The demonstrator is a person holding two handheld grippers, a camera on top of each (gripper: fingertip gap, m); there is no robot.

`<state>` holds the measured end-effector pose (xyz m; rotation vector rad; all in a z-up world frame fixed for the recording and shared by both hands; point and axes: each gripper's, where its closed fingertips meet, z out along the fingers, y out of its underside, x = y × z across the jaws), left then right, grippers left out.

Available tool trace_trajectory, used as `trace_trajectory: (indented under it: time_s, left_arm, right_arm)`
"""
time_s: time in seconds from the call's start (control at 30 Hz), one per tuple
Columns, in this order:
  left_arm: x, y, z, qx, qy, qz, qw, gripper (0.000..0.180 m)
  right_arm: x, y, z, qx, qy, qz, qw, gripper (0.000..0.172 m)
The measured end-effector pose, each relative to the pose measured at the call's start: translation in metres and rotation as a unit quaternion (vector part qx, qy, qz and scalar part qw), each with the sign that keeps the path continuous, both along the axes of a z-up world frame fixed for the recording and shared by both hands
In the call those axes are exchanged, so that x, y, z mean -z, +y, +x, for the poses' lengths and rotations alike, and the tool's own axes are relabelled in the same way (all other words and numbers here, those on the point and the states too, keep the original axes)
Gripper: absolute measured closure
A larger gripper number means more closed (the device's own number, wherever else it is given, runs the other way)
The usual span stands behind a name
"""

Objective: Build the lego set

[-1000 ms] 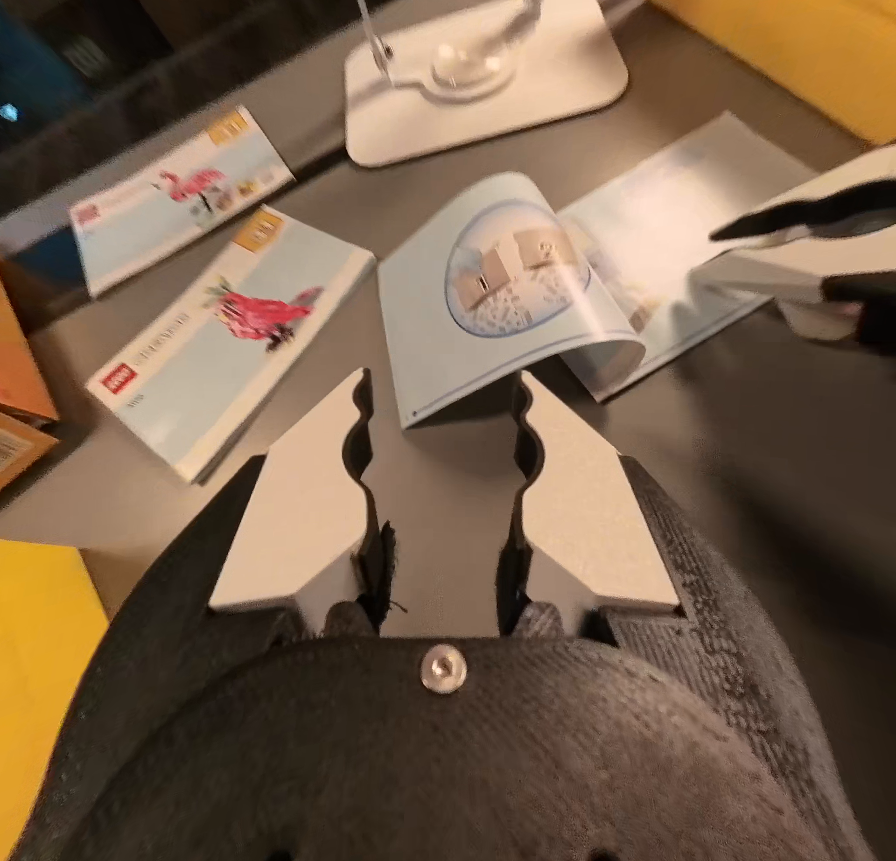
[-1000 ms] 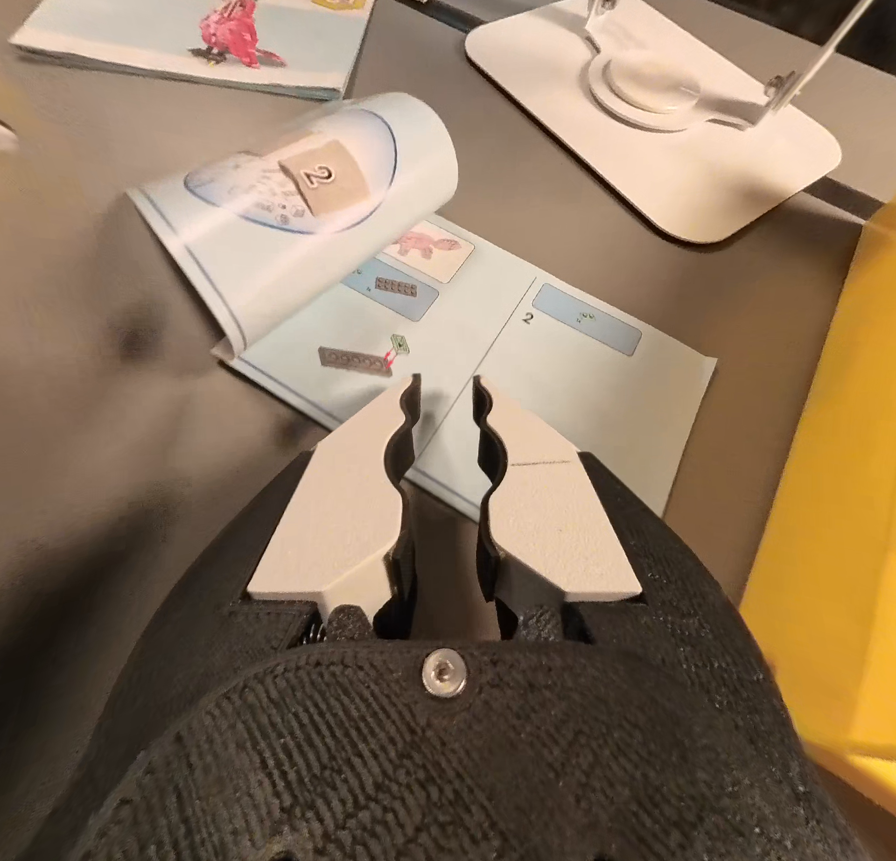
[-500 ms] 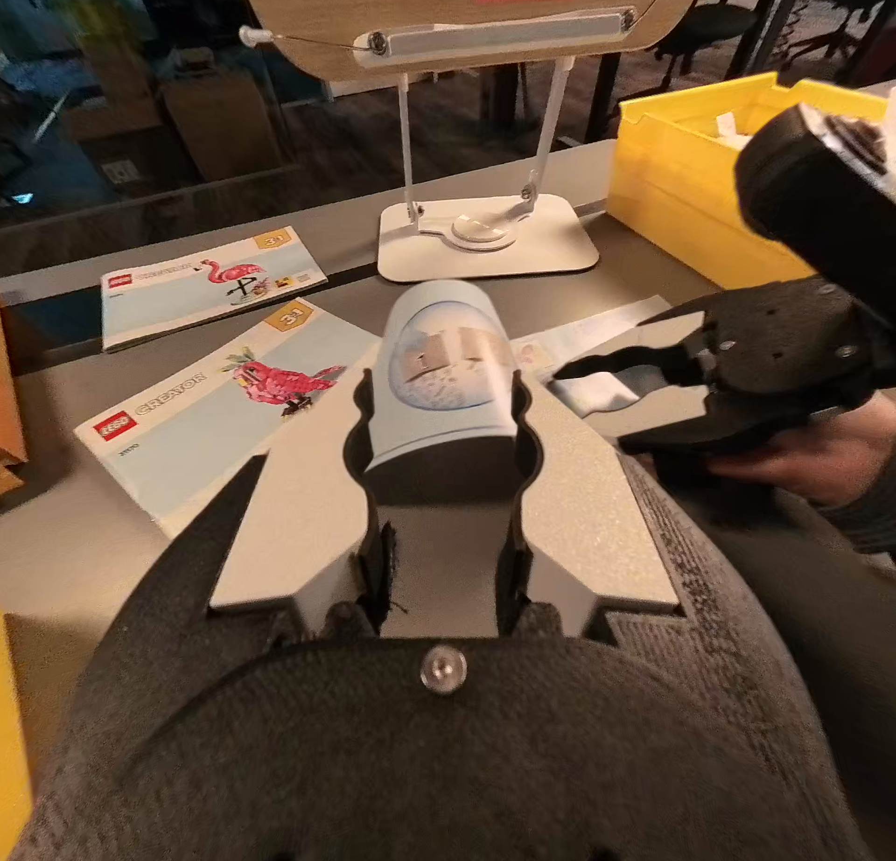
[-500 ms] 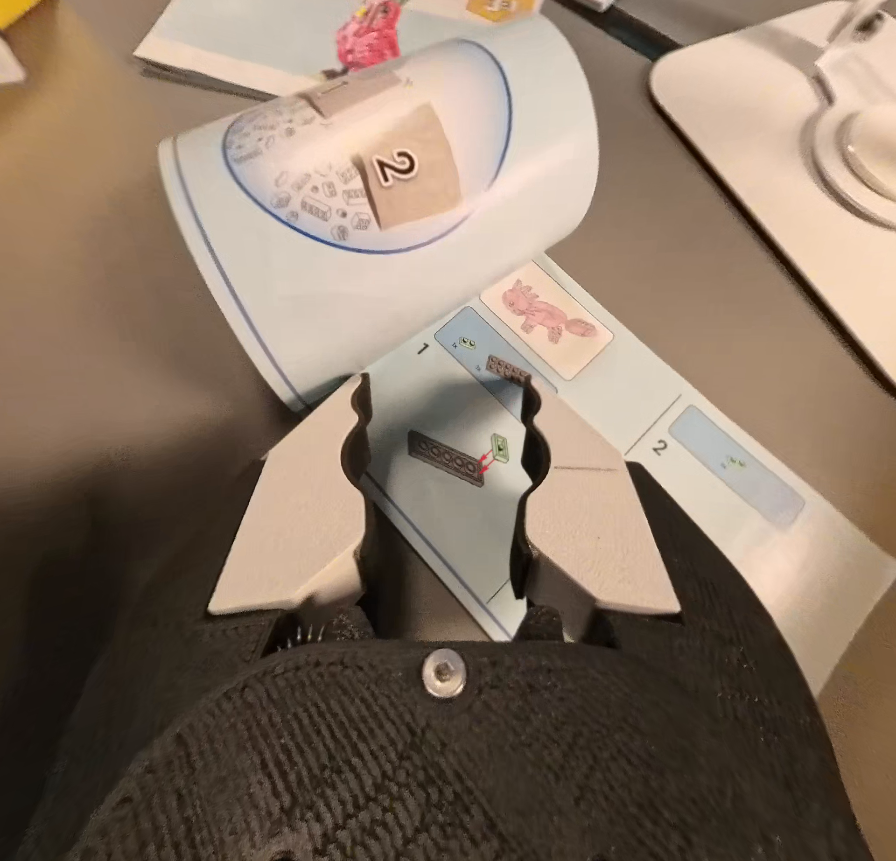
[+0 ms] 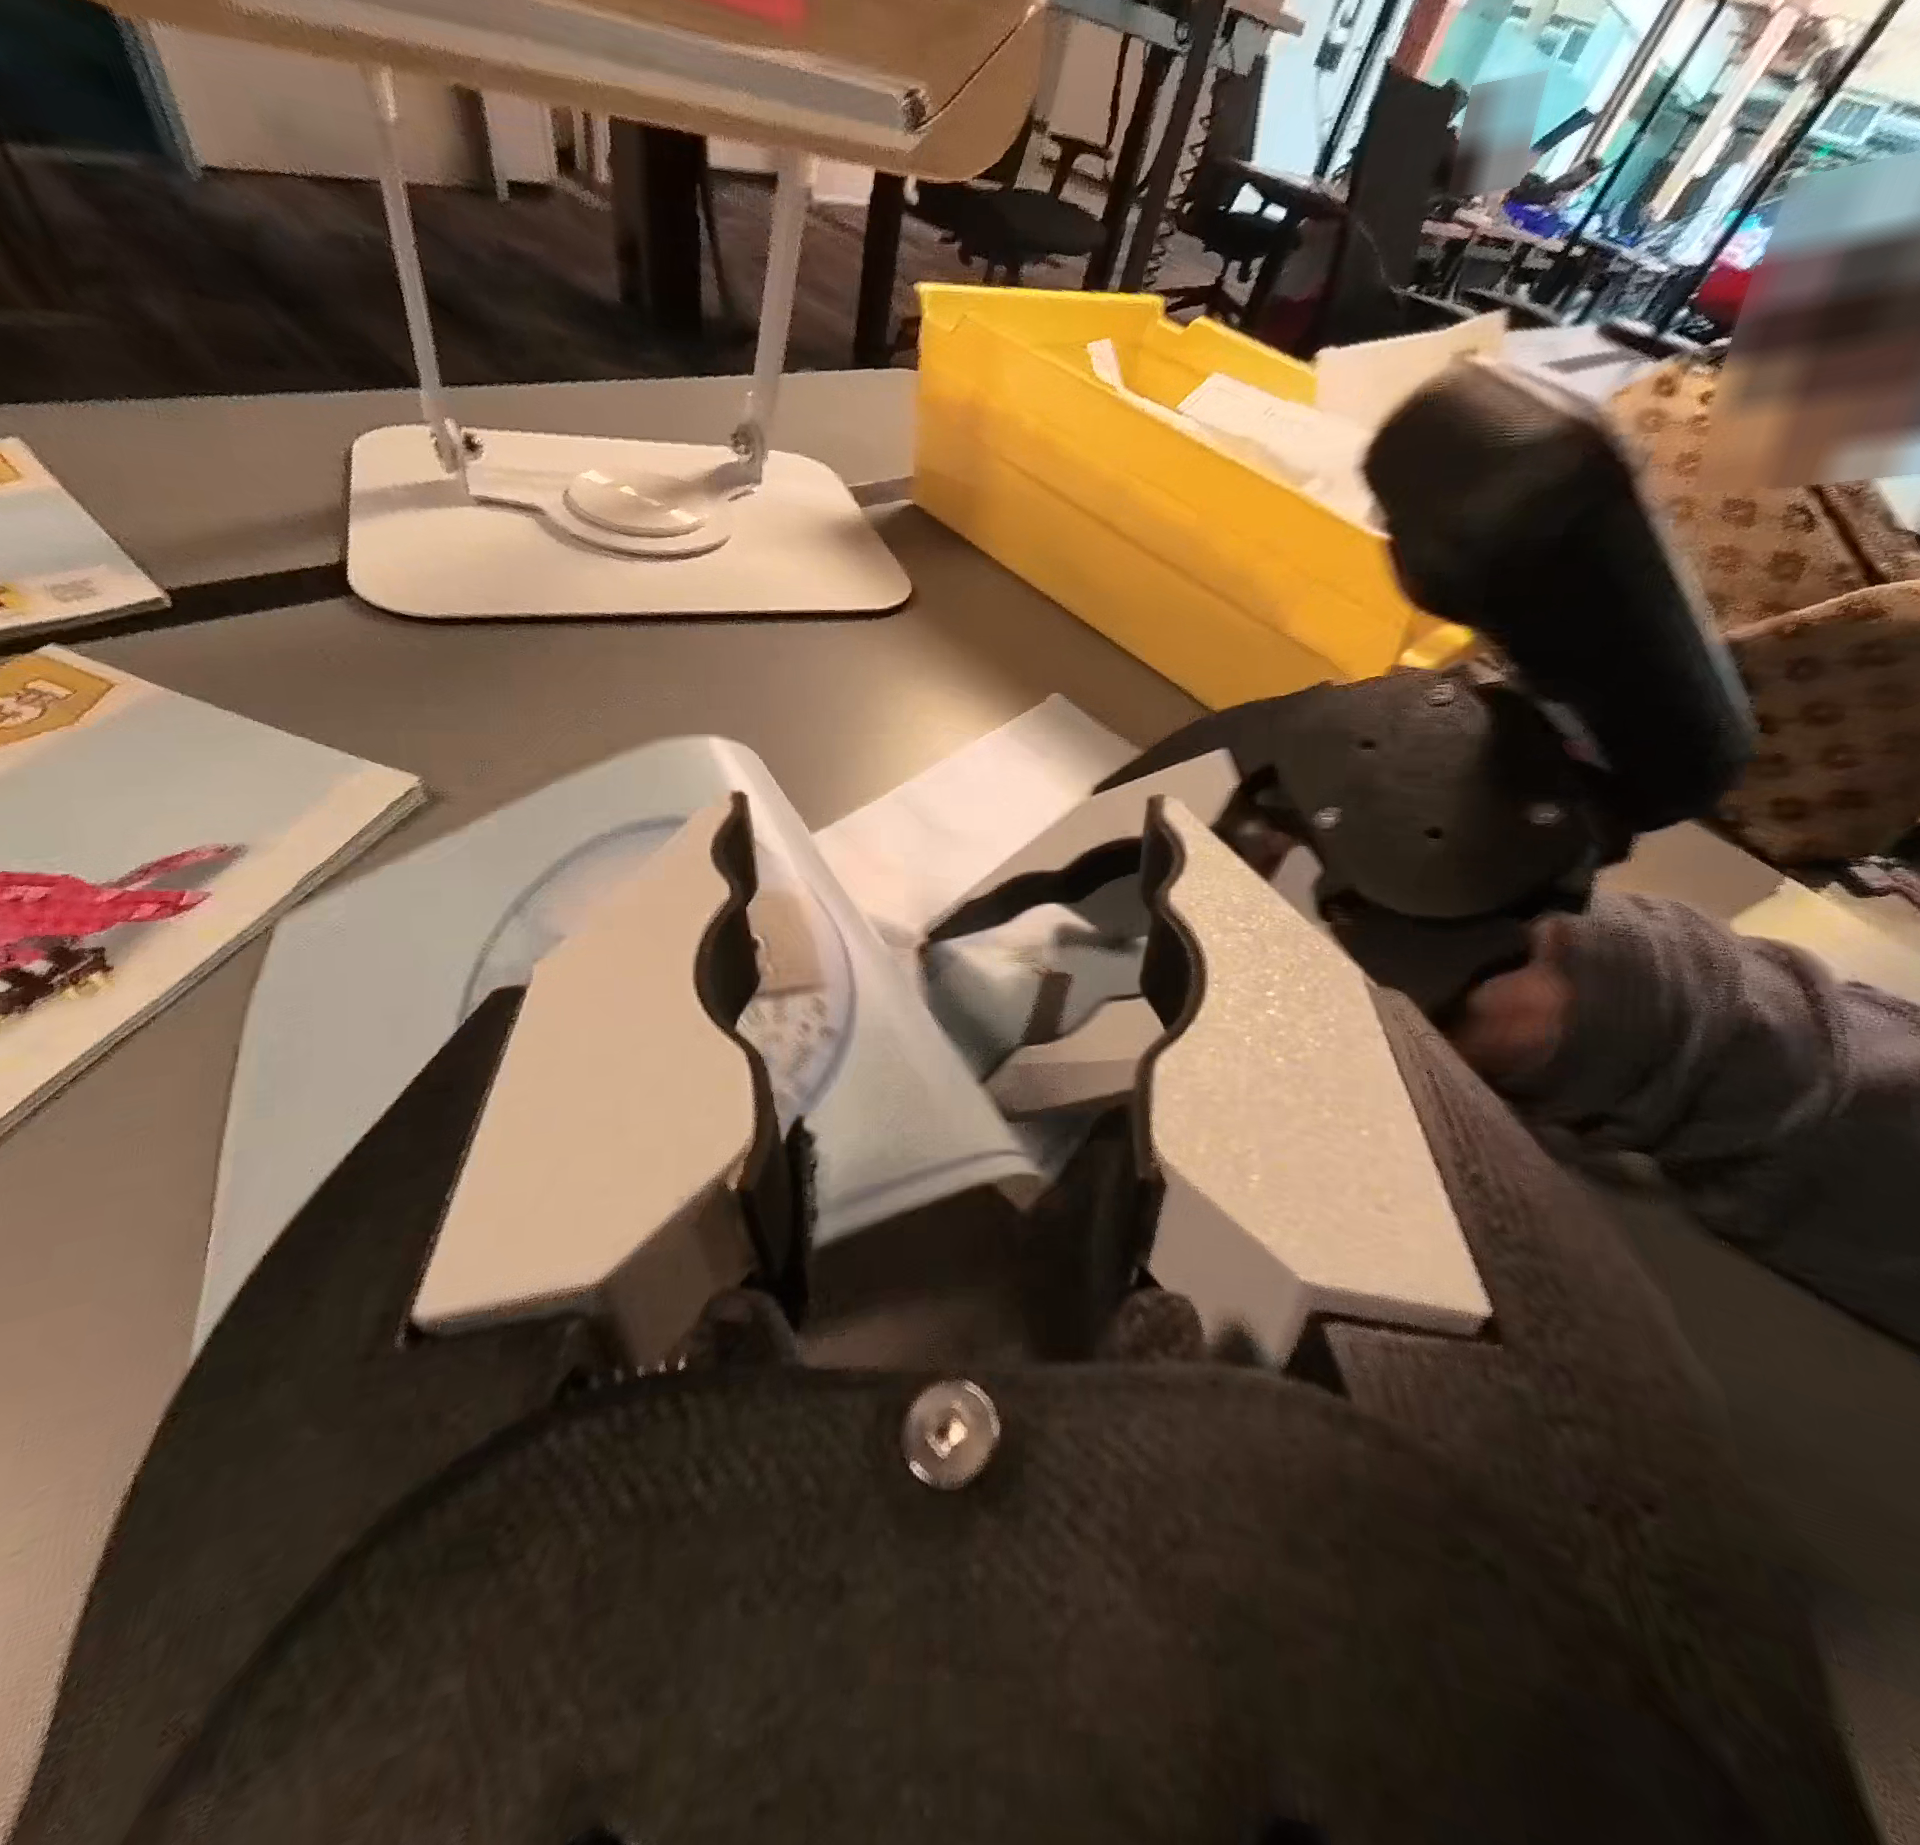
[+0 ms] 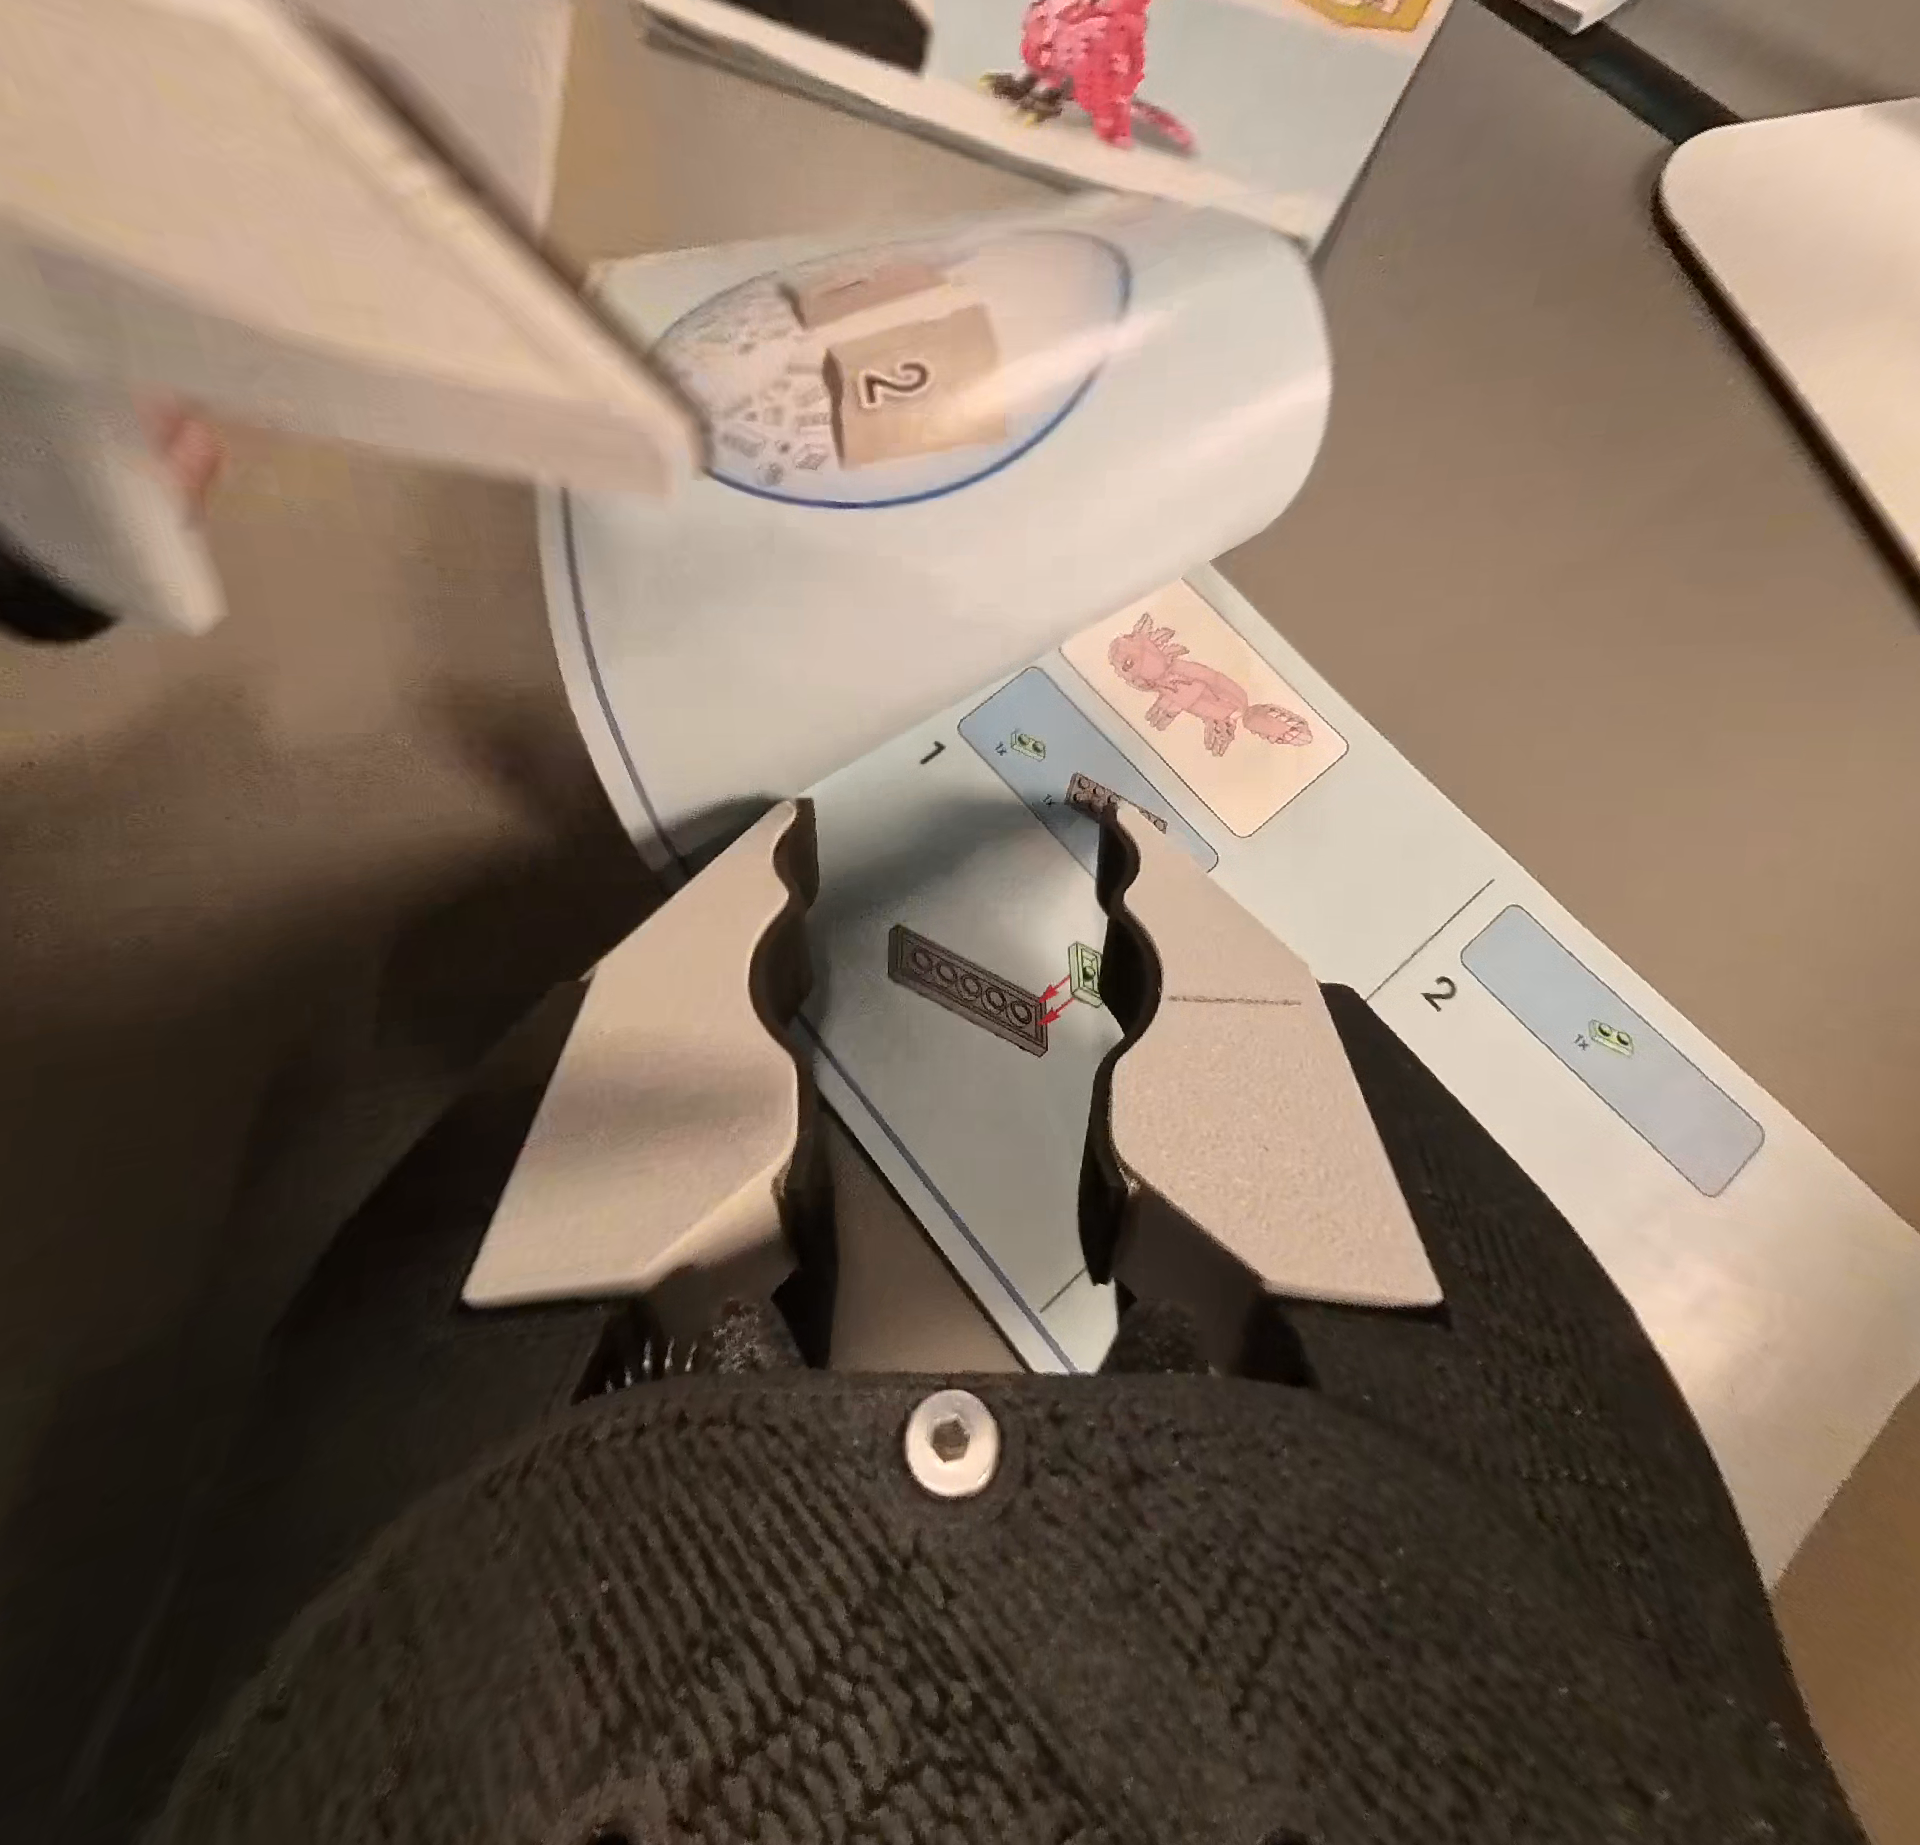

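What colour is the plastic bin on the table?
Yellow; the bin shows best in the left wrist view.

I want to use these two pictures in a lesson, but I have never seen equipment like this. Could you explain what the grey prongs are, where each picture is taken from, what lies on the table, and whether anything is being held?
Each picture comes from a camera mounted on a hand-held gripper, looking forward along its two grey fingers. A person holds one in each hand. The left gripper and the right gripper both stand open, holding nothing. In the left view the right gripper shows too, with the person's hand on it.

On the grey table lies an open instruction booklet, one page curled up. Both grippers hover over it. Nearby lie a closed booklet with a pink animal, a white stand base and a yellow bin.
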<state>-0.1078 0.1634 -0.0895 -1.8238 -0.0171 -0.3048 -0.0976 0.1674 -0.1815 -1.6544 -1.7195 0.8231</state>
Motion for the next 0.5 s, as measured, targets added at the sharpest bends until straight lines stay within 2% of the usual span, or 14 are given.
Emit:
trace_trajectory:
  time_s: [0.13,0.3,0.5]
  left_arm:
    - [0.013,0.0,-0.012,-0.034,0.01,-0.039,0.999,0.108]
    - [0.055,-0.005,-0.029,-0.074,0.04,-0.162,0.983,0.098]
    - [0.091,-0.025,-0.064,-0.14,0.152,-0.283,0.936,0.089]
  right_arm:
    - [0.0,-0.009,0.015,-0.039,0.0,-0.001,0.999,0.119]
    - [0.0,-0.006,0.02,-0.047,0.0,0.002,0.999,0.121]
    - [0.0,0.009,0.028,-0.022,0.0,0.006,1.0,0.118]
